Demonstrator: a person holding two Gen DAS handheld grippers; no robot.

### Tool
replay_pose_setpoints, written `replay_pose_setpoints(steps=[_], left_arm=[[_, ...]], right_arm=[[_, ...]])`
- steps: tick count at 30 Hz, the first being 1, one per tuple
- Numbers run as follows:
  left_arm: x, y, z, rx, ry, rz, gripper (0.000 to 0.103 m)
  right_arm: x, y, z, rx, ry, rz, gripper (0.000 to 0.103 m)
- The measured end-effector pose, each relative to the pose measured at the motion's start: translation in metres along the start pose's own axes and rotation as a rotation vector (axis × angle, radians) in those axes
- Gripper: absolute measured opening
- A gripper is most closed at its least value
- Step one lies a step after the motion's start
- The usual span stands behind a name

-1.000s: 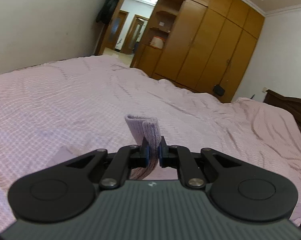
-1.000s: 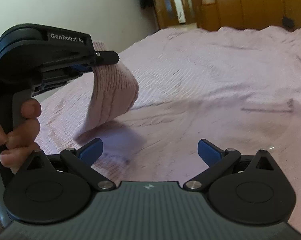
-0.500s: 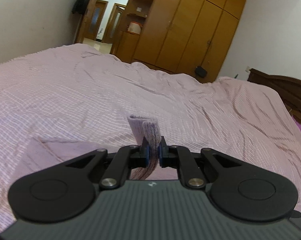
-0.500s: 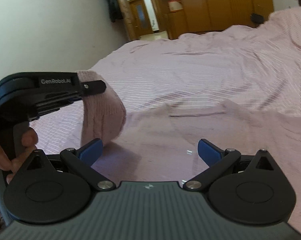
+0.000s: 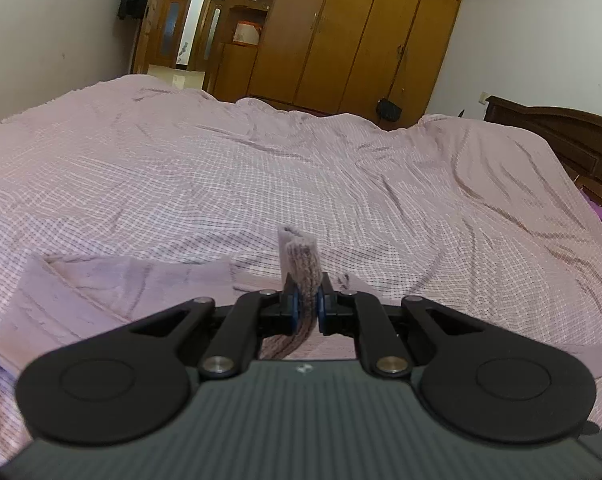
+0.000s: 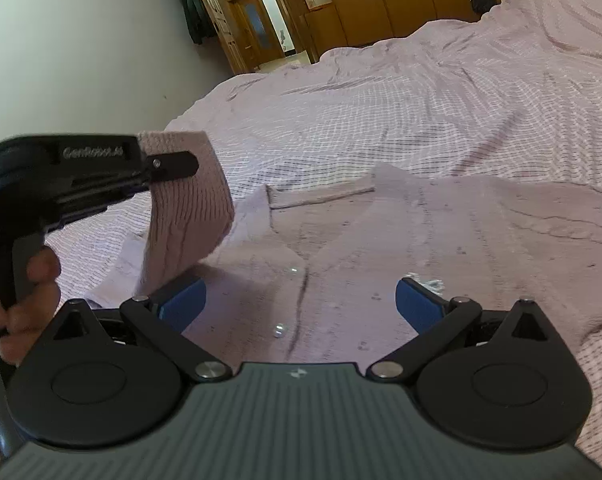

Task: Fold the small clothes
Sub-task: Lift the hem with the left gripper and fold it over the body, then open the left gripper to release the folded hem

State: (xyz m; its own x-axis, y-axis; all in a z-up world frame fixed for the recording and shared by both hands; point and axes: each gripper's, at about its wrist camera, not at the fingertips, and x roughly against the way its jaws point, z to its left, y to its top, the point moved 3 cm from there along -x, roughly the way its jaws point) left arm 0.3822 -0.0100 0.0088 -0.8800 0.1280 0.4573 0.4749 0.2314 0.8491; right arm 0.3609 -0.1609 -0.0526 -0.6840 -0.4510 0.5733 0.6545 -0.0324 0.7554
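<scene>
pink knit cardigan (image 6: 441, 240): spread flat on bed (image 6: 381, 100), near edge. left gripper (image 5: 305, 304) clamps its ribbed sleeve cuff (image 5: 301, 258), raised. right gripper (image 6: 299, 300) wide, empty. folding barely begun; body unfolded.

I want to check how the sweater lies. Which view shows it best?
The right wrist view: the sweater lies spread on the bed, one sleeve raised by the left hand-held gripper. The left wrist view shows only the pinched cuff and a strip of it.
</scene>
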Motion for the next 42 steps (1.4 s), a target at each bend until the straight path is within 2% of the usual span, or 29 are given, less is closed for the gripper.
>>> replay_pose_setpoints(steps=[7,15,20,28,33,37,40,42], left_arm=[[-0.021,-0.01,-0.034,0.005,-0.016,0.018,0.01],[-0.044,-0.031,-0.071,-0.031,-0.043,0.048,0.01],[-0.054,-0.041,-0.082,-0.025,-0.046,0.063,0.01],[-0.055,-0.055,-0.104,-0.07,-0.081,0.072,0.011],[-0.065,-0.066,-0.109,-0.064,-0.085,0.113,0.013],[-0.065,-0.07,-0.112,-0.046,-0.127,0.129,0.023],[-0.058,-0.066,-0.117,-0.079,-0.119,0.113,0.044],[-0.051,-0.061,-0.117,-0.104,-0.117,0.087,0.048]], right_arm=[[0.01,-0.009,-0.04,-0.024,-0.005,0.004,0.103],[0.022,-0.012,-0.087,-0.137,-0.018,-0.044,0.103],[0.015,-0.022,-0.093,-0.128,-0.036,-0.007,0.103],[0.02,-0.017,-0.1,-0.11,-0.066,-0.026,0.103],[0.023,-0.019,-0.109,-0.111,-0.111,-0.015,0.103],[0.022,-0.021,-0.114,-0.11,-0.123,-0.02,0.103],[0.018,-0.023,-0.115,-0.132,-0.092,-0.013,0.103],[0.014,-0.024,-0.115,-0.166,-0.07,0.002,0.103]])
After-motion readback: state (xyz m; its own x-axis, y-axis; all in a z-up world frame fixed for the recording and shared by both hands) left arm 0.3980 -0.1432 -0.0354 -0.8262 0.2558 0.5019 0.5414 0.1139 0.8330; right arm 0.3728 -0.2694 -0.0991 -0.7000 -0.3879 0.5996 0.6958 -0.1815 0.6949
